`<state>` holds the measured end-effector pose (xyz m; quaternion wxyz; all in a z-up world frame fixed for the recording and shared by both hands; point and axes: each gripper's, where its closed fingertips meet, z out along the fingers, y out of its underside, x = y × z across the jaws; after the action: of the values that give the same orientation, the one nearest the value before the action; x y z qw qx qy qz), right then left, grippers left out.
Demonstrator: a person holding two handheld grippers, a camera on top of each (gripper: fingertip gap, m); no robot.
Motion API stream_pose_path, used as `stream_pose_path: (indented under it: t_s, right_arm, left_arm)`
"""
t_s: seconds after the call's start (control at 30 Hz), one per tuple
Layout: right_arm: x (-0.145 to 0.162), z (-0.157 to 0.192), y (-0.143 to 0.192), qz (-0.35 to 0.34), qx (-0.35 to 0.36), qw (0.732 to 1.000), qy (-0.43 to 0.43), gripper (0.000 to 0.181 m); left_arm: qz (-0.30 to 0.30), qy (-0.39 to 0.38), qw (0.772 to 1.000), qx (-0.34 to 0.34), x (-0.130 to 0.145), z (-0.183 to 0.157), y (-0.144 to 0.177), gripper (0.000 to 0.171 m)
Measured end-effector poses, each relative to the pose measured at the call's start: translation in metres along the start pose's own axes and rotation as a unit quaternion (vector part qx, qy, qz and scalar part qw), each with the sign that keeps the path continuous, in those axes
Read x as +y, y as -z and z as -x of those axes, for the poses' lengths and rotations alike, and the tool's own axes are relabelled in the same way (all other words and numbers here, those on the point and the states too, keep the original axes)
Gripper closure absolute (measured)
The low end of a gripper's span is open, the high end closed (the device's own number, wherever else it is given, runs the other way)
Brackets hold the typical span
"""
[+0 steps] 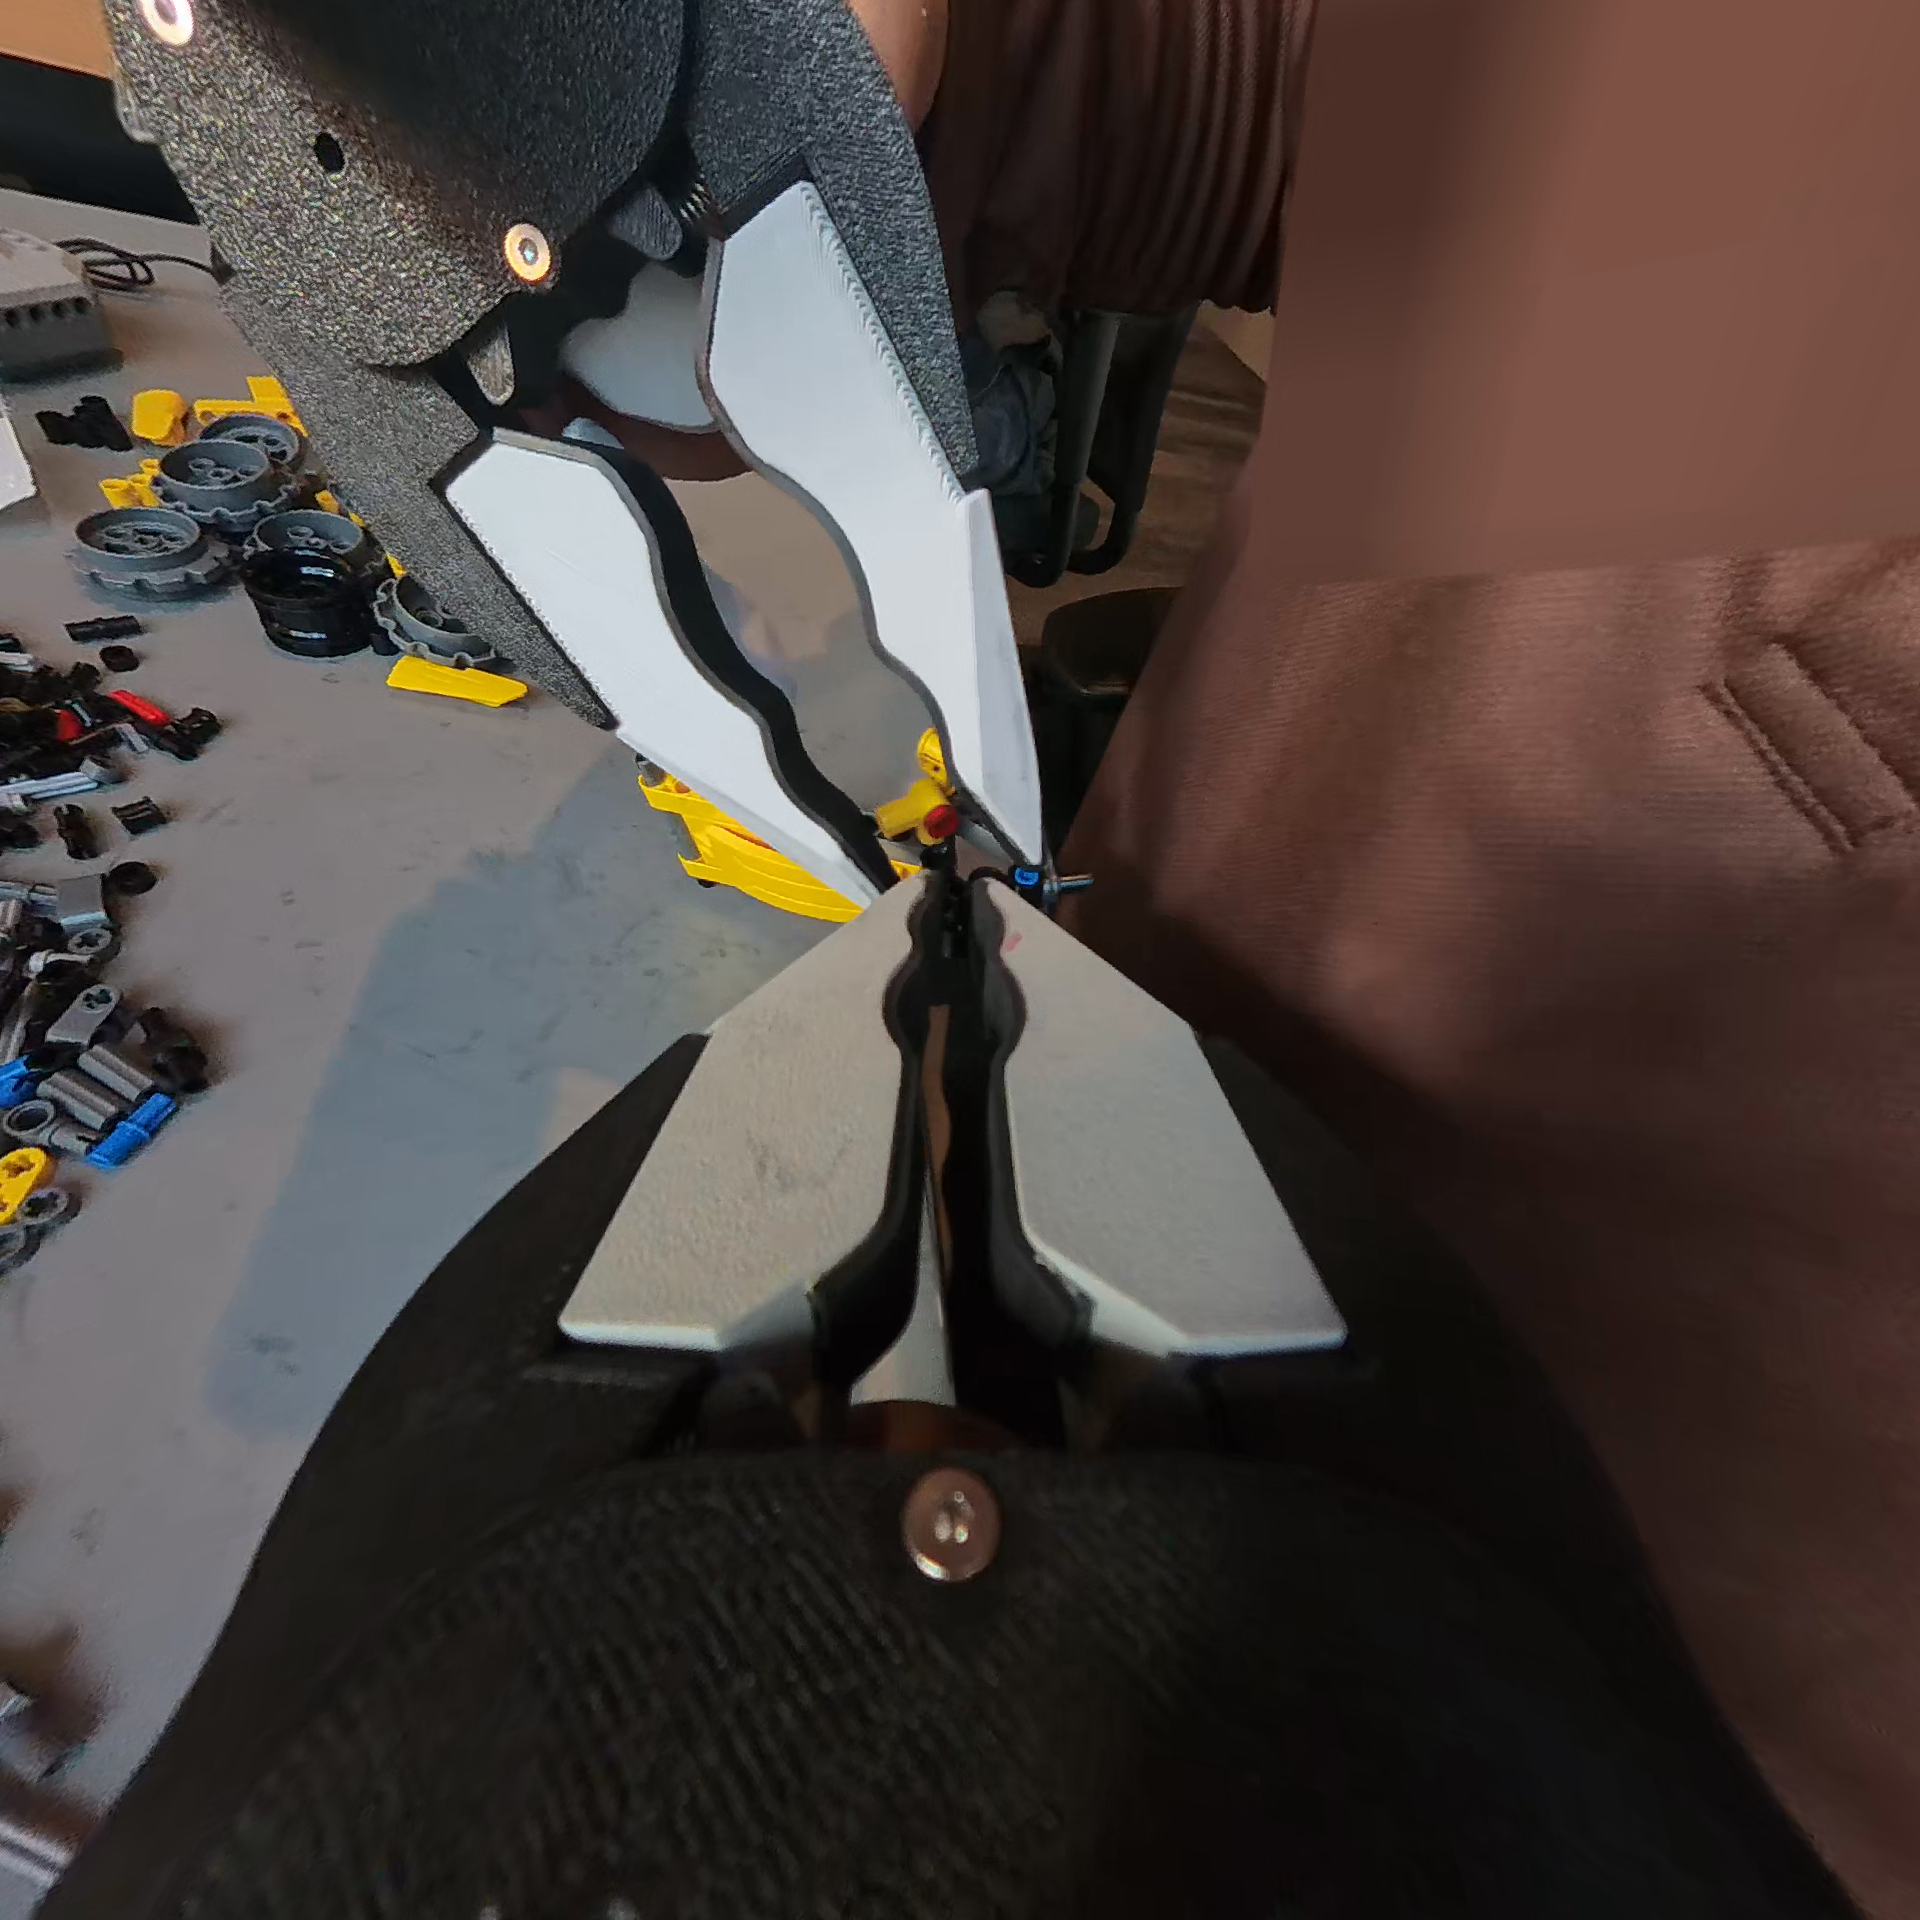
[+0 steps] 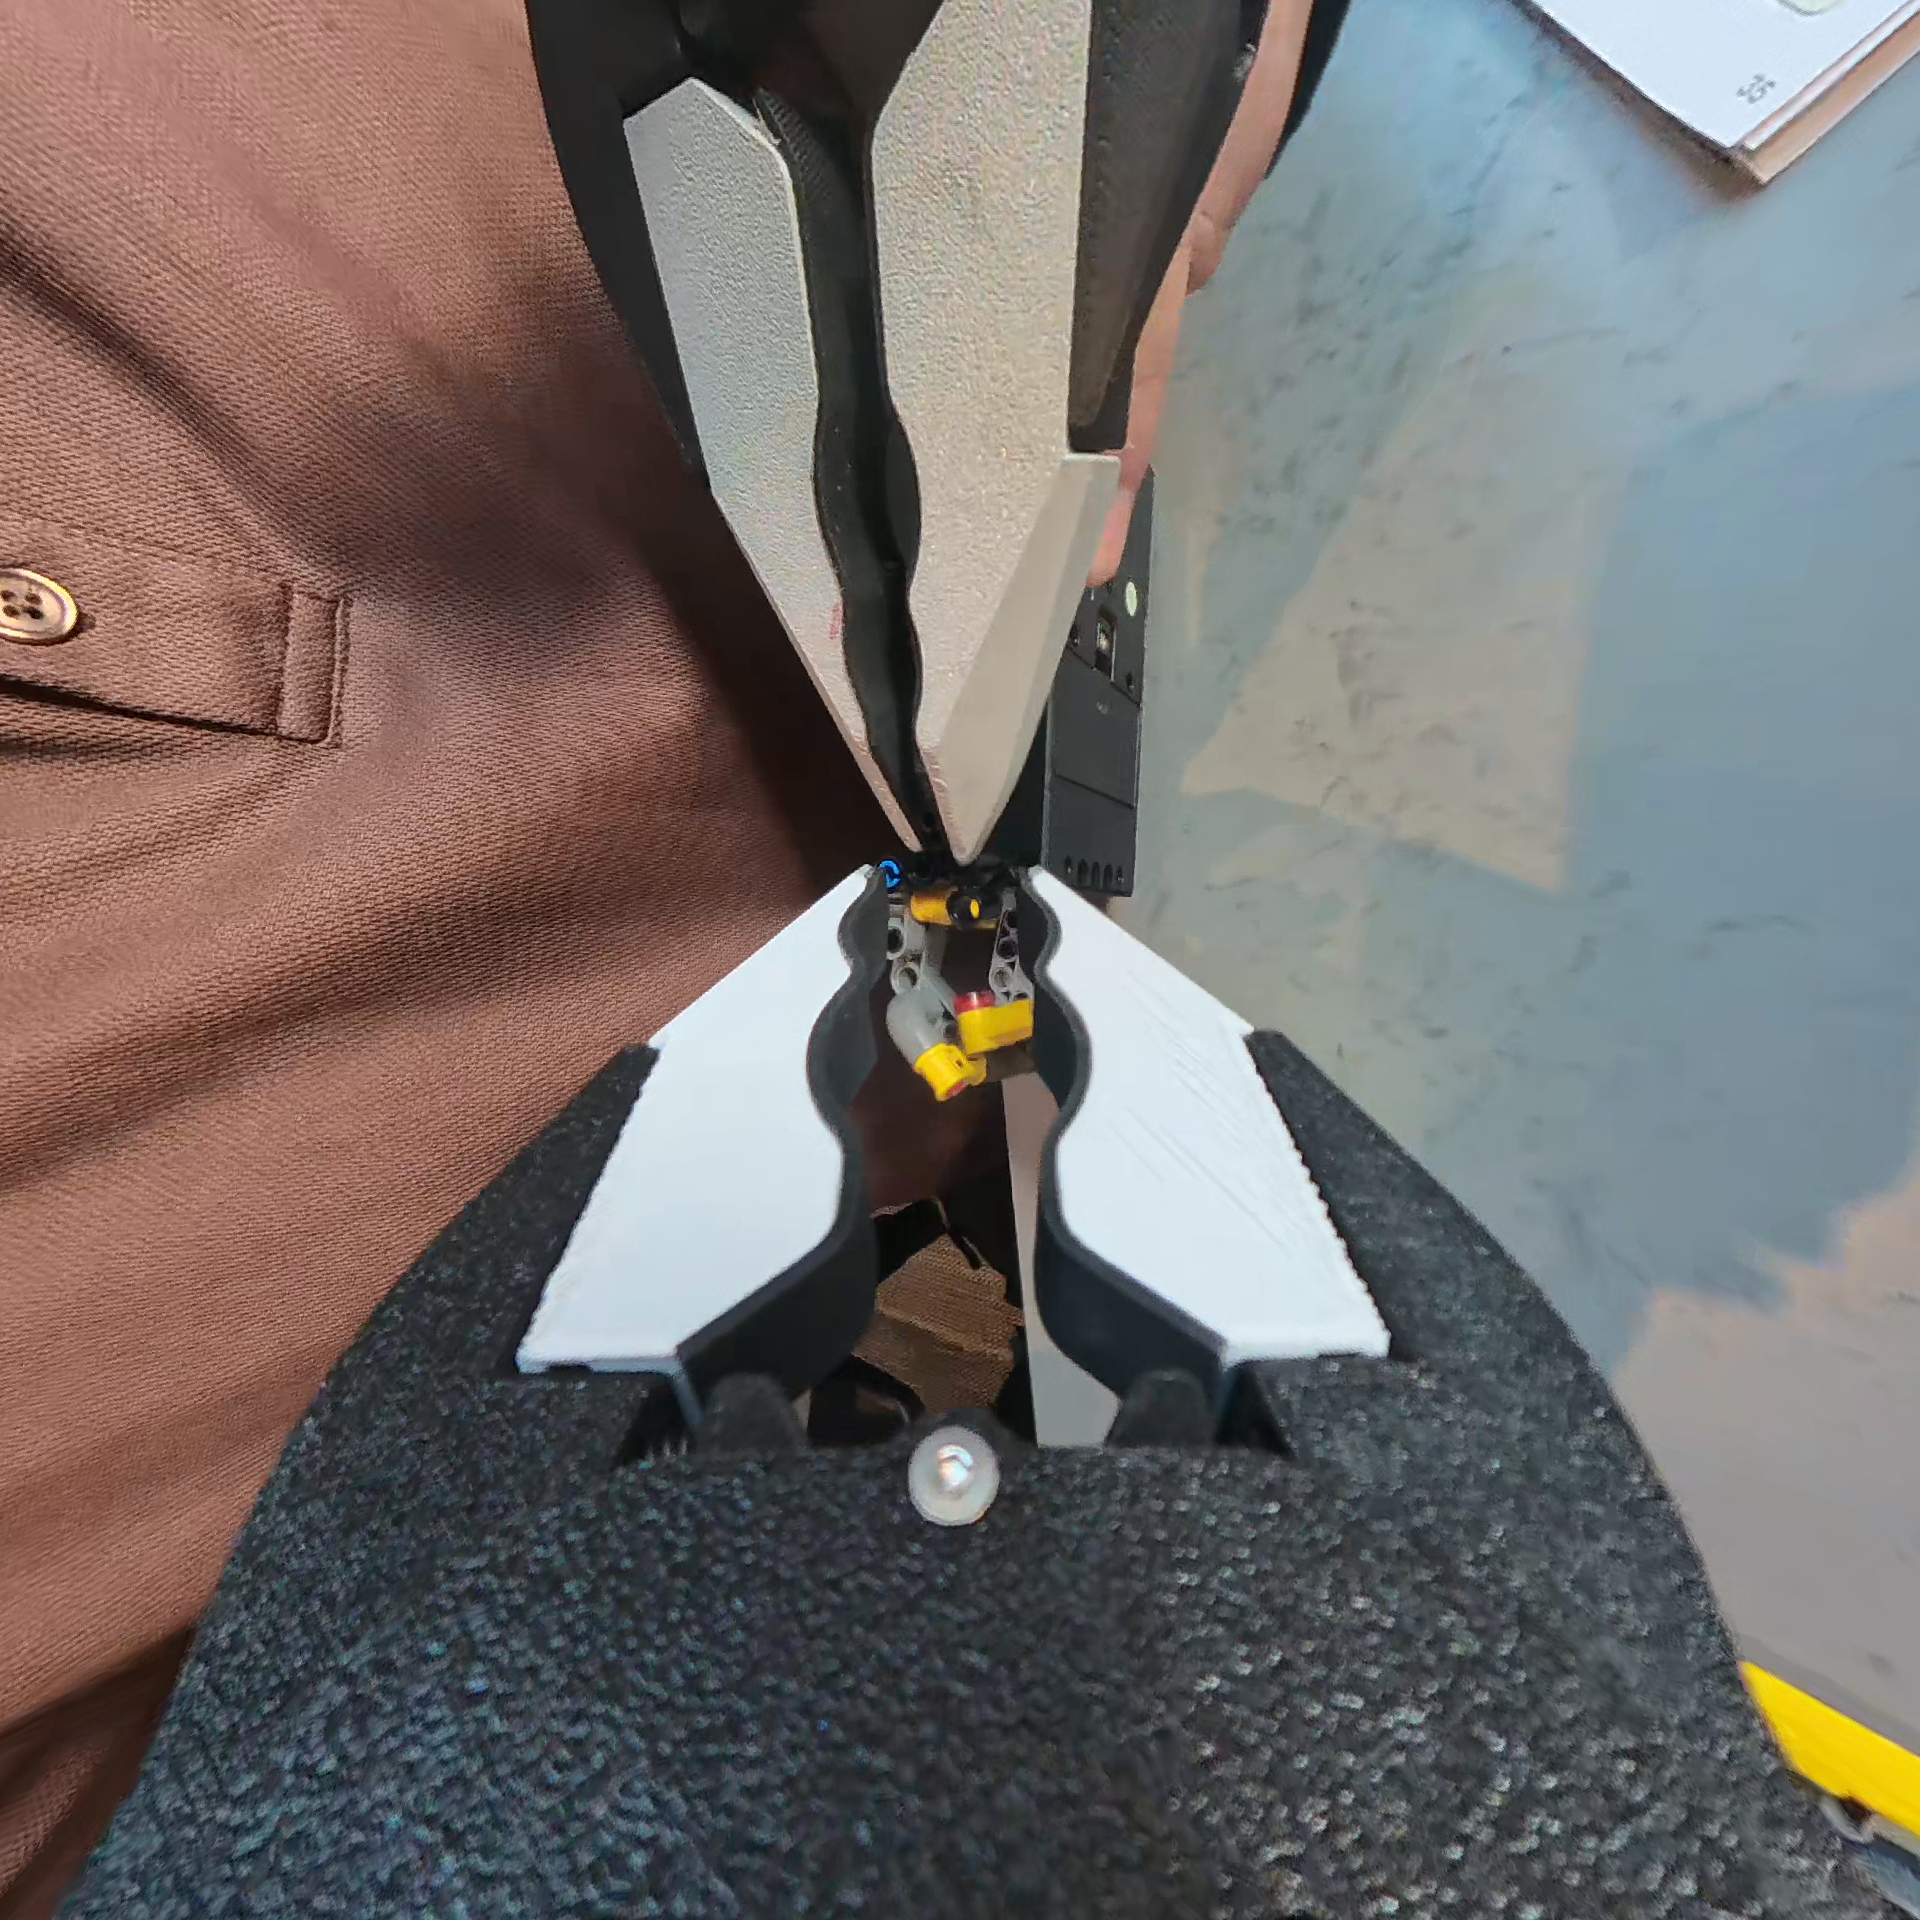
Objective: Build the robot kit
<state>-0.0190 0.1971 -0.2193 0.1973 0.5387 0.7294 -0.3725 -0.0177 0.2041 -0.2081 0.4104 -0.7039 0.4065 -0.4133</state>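
My left gripper [image 1: 951, 888] is shut, with a thin black pin [image 1: 948, 914] pinched at its tips. My right gripper [image 1: 958, 871] comes down from the top and meets it tip to tip. It is shut on a small assembly of yellow and grey parts with a red pin [image 1: 914, 816]. In the right wrist view the assembly [image 2: 961, 1013] sits between the tips of my right gripper [image 2: 948, 878], and the left gripper [image 2: 940, 847] points down onto its top end. A small blue part [image 2: 890, 873] shows at that joint. Both are held above the table edge.
On the grey table [image 1: 416, 987] lie grey wheel hubs [image 1: 218, 478], a black tyre [image 1: 307, 597], yellow panels [image 1: 457, 681] and a pile of small parts [image 1: 83, 1039]. A person's brown shirt [image 1: 1455, 935] is close behind. A booklet [image 2: 1745, 73] and a black box [image 2: 1096, 727] are nearby. Only a small space, under 4 cm, lies between the two pairs of fingers.
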Motion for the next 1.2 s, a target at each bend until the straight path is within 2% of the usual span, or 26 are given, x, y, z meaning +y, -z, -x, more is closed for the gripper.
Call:
stream_pose_path:
  t_s: [0.57, 1.2]
  right_arm:
    - [0.0003, 0.0026, -0.0024, 0.033, -0.071, 0.996, -0.046, 0.164]
    - [-0.0023, 0.0020, -0.0017, 0.049, -0.074, 0.994, -0.057, 0.162]
  left_arm:
    - [-0.007, 0.020, 0.999, 0.035, -0.0002, -0.0030, -0.0001, 0.170]
    - [-0.031, 0.038, 0.997, 0.052, -0.0019, -0.0038, 0.0026, 0.170]
